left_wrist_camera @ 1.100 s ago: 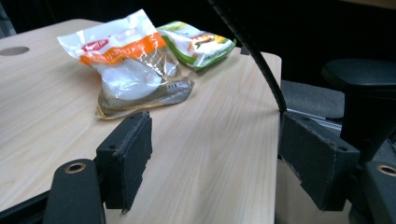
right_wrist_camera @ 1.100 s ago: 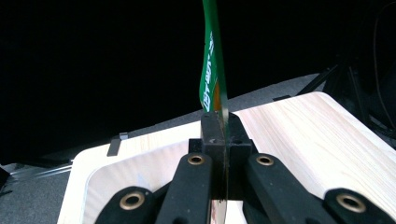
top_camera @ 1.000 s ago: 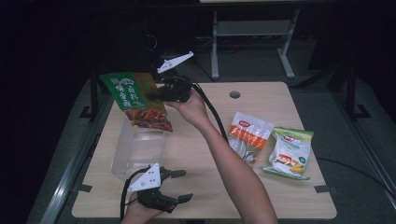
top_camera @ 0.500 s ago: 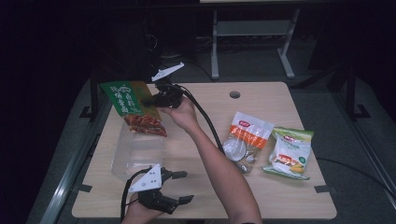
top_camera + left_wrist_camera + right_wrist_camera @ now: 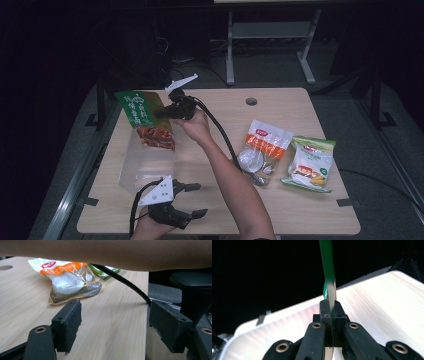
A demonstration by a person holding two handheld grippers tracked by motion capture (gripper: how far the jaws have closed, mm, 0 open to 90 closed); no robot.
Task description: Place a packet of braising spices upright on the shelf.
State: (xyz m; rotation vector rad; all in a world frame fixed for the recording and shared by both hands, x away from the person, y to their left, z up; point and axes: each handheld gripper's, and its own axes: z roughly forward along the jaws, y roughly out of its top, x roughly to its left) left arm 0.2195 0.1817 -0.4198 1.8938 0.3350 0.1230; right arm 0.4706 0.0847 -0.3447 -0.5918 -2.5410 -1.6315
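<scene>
We are pinching the glossy green snack packet (image 5: 145, 120) by its flat edge in our right tongs (image 5: 165, 114), above the clear plastic box (image 5: 145, 162) at the wooden bench's (image 5: 280, 200) left edge. Edge-on, our right gripper view is showing it as a thin sliver (image 5: 329, 277). Our left tongs (image 5: 197, 200) are hovering spread near the front edge.

The clear bin (image 5: 145, 162) is partly hidden behind the green snack bag (image 5: 145, 120) — its contents cannot be told. The print on the orange-banded packet (image 5: 67, 277) is blurred, and the green packet (image 5: 100, 272) behind it is largely covered — by a forearm.
</scene>
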